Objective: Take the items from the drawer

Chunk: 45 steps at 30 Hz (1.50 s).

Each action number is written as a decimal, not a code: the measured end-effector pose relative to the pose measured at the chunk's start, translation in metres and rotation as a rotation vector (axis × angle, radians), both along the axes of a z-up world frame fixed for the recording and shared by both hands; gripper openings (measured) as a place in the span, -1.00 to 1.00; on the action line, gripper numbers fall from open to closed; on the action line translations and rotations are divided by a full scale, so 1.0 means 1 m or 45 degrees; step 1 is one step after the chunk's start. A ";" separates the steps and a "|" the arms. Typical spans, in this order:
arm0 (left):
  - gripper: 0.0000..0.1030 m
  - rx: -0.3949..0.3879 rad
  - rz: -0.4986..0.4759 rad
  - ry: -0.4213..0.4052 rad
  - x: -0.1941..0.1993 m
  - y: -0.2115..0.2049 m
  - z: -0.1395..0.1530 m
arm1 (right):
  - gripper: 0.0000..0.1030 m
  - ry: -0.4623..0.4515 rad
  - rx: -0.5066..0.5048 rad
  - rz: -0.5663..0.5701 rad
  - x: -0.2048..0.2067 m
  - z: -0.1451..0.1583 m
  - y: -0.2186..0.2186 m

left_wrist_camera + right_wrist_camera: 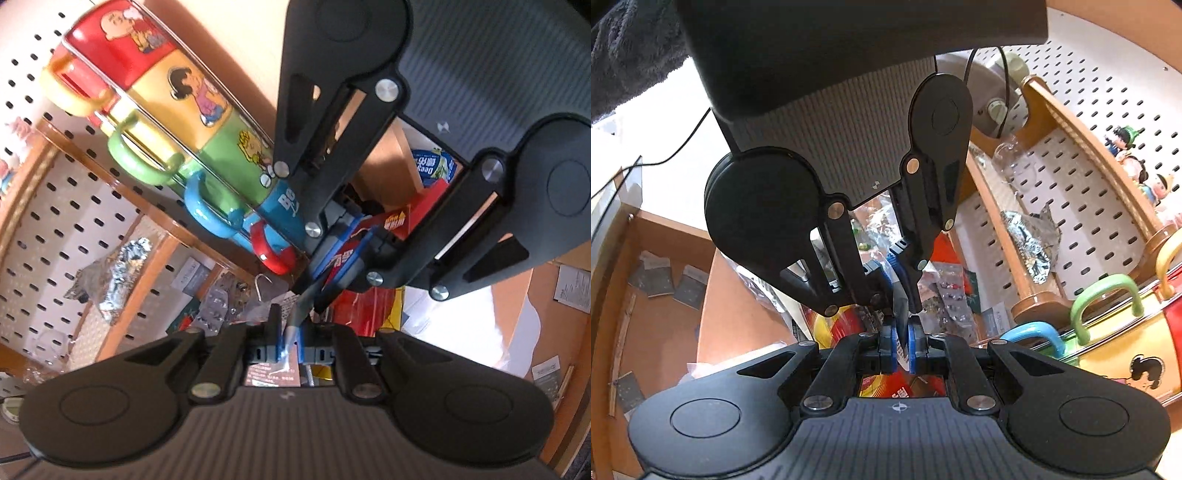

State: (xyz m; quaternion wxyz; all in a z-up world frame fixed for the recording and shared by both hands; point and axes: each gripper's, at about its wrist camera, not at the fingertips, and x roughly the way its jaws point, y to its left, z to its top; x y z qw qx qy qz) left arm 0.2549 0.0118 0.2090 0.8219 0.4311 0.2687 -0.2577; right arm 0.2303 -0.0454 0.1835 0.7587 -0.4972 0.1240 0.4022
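One thin grey packet [301, 314], pinched at both ends above the cluttered drawer [661, 243].

The left gripper [290, 349] and right gripper [903, 343] face each other nose to nose, blue pads [915, 345] clamped on the flat, shiny strip, beside stacked cartoon mugs [177, 96].

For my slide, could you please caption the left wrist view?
Both hand-held grippers pinch one thin packet beside stacked mugs.

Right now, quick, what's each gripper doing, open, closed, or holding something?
Left gripper: shut on a thin grey-blue flat packet.
Right gripper: shut on the other end of the same packet.
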 end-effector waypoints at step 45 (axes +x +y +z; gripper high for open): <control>1.00 -1.046 0.794 -0.442 -0.225 0.051 -0.108 | 1.00 0.110 1.172 -1.081 -0.186 -0.111 -0.073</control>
